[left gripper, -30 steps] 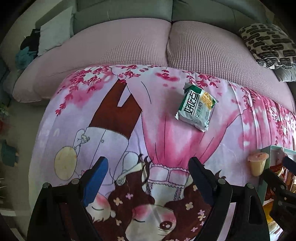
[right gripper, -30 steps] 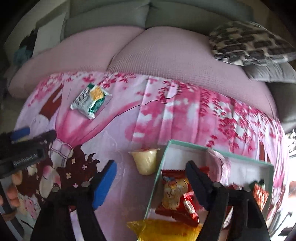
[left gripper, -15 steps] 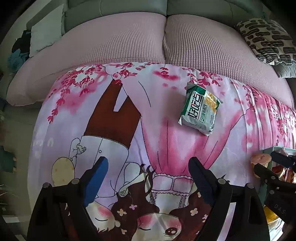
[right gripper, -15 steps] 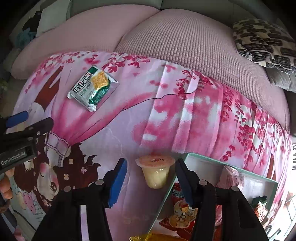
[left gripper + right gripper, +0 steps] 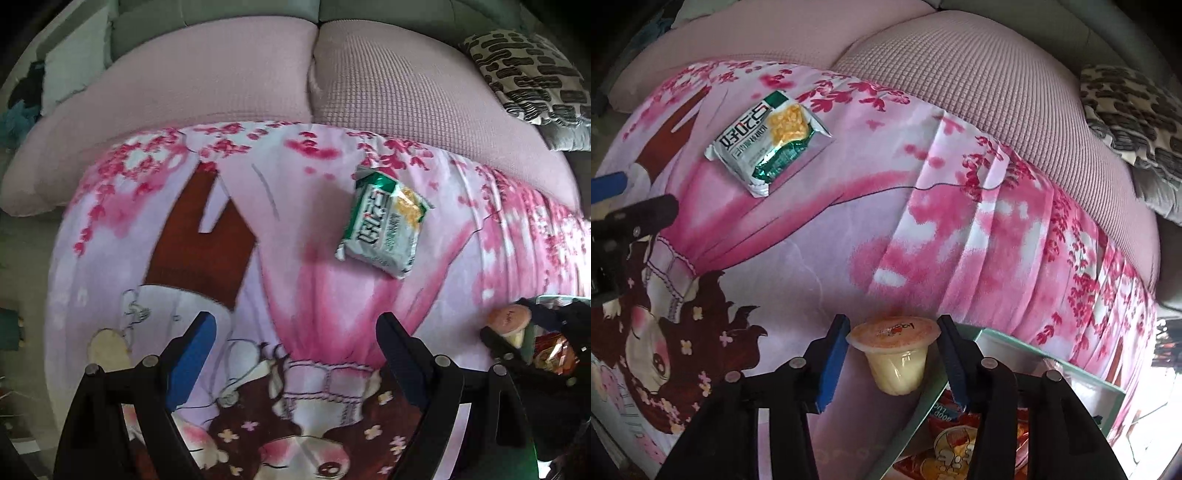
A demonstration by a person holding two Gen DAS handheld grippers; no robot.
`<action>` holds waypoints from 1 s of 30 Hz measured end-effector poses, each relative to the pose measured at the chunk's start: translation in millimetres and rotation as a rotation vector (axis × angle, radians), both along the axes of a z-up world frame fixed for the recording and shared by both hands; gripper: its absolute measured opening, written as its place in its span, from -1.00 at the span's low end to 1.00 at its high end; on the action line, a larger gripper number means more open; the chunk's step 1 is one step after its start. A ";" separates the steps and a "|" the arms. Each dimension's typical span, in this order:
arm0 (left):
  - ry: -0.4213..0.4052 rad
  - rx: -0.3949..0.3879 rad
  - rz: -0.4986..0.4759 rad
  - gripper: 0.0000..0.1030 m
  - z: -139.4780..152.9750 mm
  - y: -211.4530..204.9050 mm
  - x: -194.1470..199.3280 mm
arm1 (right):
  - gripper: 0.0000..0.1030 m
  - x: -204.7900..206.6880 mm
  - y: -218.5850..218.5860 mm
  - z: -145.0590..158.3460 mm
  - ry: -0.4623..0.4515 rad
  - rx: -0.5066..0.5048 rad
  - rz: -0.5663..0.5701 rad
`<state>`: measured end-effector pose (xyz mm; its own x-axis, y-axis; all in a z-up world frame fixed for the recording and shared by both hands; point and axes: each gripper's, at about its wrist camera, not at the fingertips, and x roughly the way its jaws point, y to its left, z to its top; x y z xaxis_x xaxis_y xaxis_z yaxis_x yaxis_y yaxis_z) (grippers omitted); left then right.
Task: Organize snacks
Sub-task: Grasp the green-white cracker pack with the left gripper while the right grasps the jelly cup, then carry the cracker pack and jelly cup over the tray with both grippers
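A yellow jelly cup (image 5: 894,354) with a pink lid stands on the pink printed cloth beside a teal-edged box (image 5: 1049,363). My right gripper (image 5: 893,334) has its blue pads on both sides of the cup, touching its lid rim. The cup also shows in the left wrist view (image 5: 511,325), partly hidden by the right gripper. A green and white snack packet (image 5: 386,225) lies flat on the cloth, ahead and to the right of my open, empty left gripper (image 5: 295,334). The packet also shows in the right wrist view (image 5: 770,142).
The box holds red and orange snack bags (image 5: 956,439). Pink sofa cushions (image 5: 258,74) rise behind the cloth-covered surface (image 5: 295,288). A black and white patterned pillow (image 5: 532,74) lies at the far right.
My right gripper has moved forward over the jelly cup and narrowed until its pads meet the lid rim. My left gripper has crept forward toward the packet and stayed open.
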<state>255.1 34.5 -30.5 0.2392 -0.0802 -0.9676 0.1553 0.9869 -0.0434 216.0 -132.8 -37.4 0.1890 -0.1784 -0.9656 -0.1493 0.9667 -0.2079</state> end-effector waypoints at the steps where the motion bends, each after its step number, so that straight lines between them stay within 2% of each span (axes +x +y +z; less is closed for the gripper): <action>1: 0.003 -0.009 -0.004 0.72 -0.4 -1.2 2.4 | -0.01 0.3 -0.3 -0.3 -0.002 0.001 0.001; 9: -0.024 0.000 -0.060 0.72 -1.8 -25.7 30.1 | -0.02 17.9 -5.6 3.0 -0.055 0.070 -0.051; 16: -0.046 -0.005 -0.115 0.70 -12.2 -52.1 43.2 | -0.02 28.5 -8.9 0.4 -0.061 0.101 -0.061; 20: -0.054 0.007 -0.132 0.51 -20.3 -62.4 45.9 | -0.02 30.4 -12.0 -0.5 -0.062 0.101 -0.065; 22: -0.046 0.011 -0.139 0.33 -24.9 -68.0 48.0 | -0.02 30.9 -11.9 -0.3 -0.064 0.103 -0.066; 24: -0.034 0.009 -0.136 0.04 -28.9 -71.2 50.0 | -0.02 33.5 -13.8 -1.0 -0.066 0.107 -0.066; 30: -0.034 0.001 -0.095 -0.02 -24.1 -65.4 39.8 | -0.02 28.0 -12.6 6.5 -0.080 0.120 -0.069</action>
